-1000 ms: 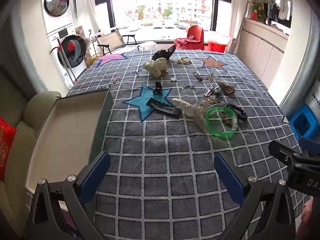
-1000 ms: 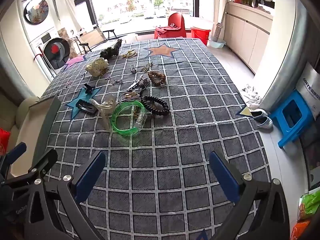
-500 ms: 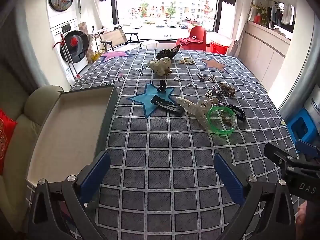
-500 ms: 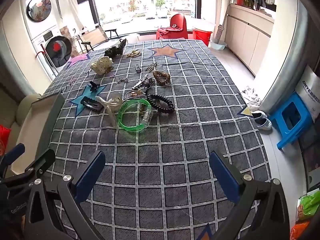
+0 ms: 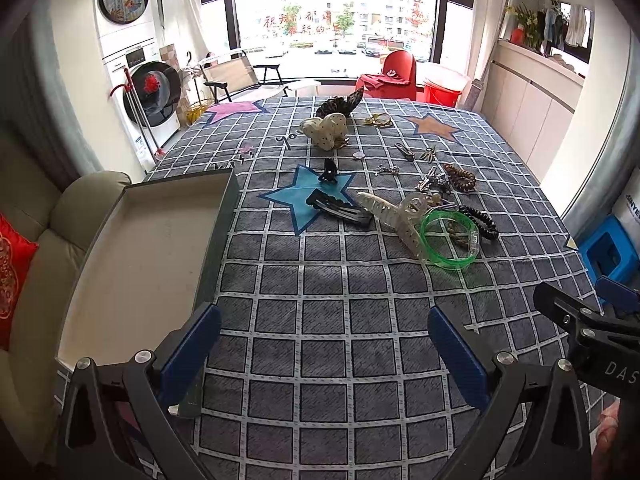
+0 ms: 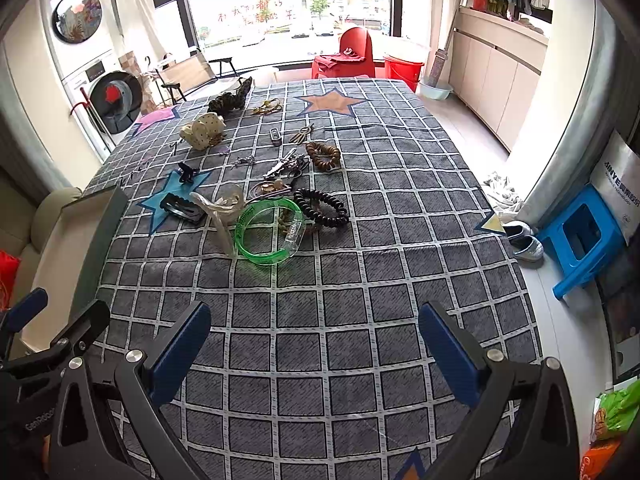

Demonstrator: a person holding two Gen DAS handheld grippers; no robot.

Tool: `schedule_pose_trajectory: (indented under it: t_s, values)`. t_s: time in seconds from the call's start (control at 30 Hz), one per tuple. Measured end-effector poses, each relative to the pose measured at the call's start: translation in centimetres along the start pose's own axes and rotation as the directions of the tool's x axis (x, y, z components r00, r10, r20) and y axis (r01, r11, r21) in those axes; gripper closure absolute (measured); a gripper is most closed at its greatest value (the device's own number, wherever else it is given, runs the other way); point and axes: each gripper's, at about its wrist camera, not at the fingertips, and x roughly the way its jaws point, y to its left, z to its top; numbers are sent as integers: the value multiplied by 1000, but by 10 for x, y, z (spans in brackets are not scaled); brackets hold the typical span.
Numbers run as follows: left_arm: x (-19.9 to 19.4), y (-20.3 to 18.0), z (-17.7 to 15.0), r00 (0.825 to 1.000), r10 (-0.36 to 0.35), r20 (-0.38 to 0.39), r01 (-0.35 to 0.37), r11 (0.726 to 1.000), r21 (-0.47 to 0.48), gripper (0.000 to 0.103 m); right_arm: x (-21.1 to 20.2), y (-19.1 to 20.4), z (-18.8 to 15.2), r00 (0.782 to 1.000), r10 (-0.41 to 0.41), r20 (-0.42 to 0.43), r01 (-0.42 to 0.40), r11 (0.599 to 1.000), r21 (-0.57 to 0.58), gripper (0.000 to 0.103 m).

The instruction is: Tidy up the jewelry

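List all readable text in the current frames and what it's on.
"DAS" (cut off at the frame edge): on the right gripper body, left wrist view.
"GenRobo" (partly hidden): on the left gripper body, right wrist view.
Red Chinese characters: on the window, too blurred to read.
White print: on the green bangle, too small to read.
Dark lettering: on the white bag, not legible.

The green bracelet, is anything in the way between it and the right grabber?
Nothing visible blocks it. Only bare checked blanket lies between the open right gripper and the green bracelet. At the bracelet itself, the clear claw clip and the black bead bracelet crowd its sides.
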Motion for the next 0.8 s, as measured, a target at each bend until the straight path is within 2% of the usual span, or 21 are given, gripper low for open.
schedule_pose_trajectory:
  t_s: [0.8]
  values:
    - [4,6,-2,1000,23,-10,-23,1000,-3,0,3,5,1,1000,-3,-4,3,1000,-5,0]
